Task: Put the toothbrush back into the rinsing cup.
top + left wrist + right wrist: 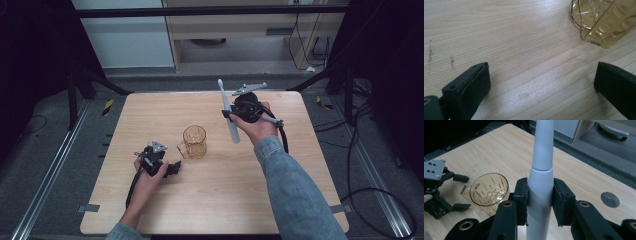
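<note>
wooden table [210, 200] carries an amber cup [194, 141]. right tongs [231, 116] clamp a white toothbrush [228, 112], long axis near upright, raised right of the cup. left tongs [172, 167], jaws wide, rest nearer, just left.

evenly lit from above, soft sheen on the pale surface [529, 50], faint shadows beneath the fingers [471, 87]; dark, murky surroundings; near fingers slightly blurred, edges mildly soft.
</note>
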